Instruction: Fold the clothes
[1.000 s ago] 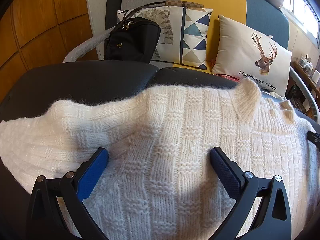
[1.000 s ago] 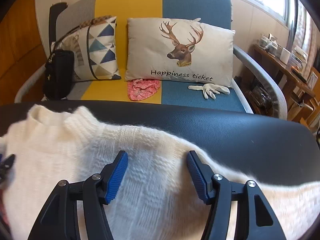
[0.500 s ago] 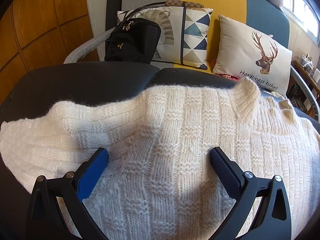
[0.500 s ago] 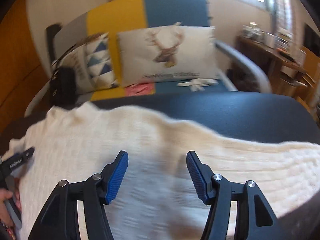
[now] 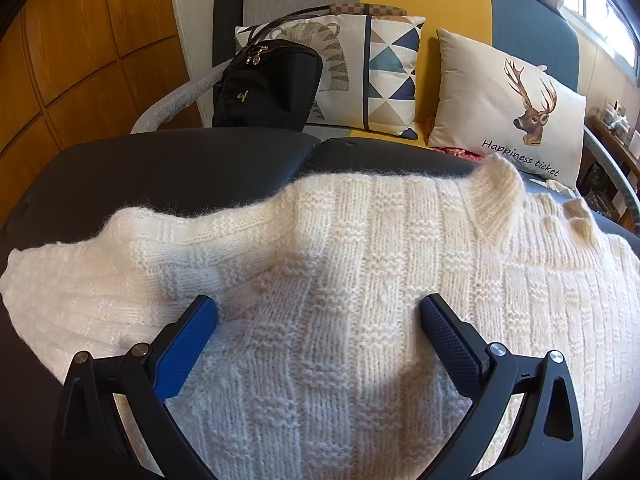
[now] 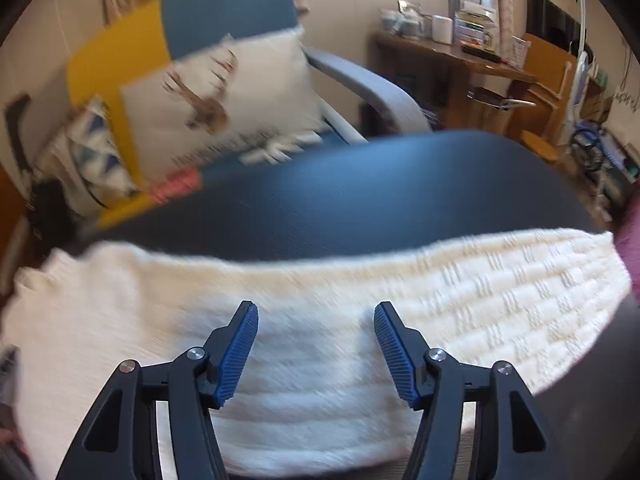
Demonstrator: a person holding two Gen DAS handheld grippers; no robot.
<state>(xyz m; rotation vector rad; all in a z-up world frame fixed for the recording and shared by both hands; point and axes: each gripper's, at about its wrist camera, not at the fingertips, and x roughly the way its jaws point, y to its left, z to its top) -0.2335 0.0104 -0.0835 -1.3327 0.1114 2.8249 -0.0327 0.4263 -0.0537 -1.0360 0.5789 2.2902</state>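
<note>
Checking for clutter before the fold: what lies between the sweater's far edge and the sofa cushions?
In the left wrist view, only bare black tabletop lies between the white sweater and the sofa's deer cushion.

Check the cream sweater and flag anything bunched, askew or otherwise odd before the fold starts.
The cream knit sweater lies spread on the black padded surface, but its ribbed collar stands up instead of lying flat, and fabric bunches in a ridge where the sleeve joins. No damage visible.

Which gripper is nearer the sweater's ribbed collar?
Left. The left gripper hovers open over the sweater body just below the collar; the right gripper is out over a sleeve, collar unseen.
</note>
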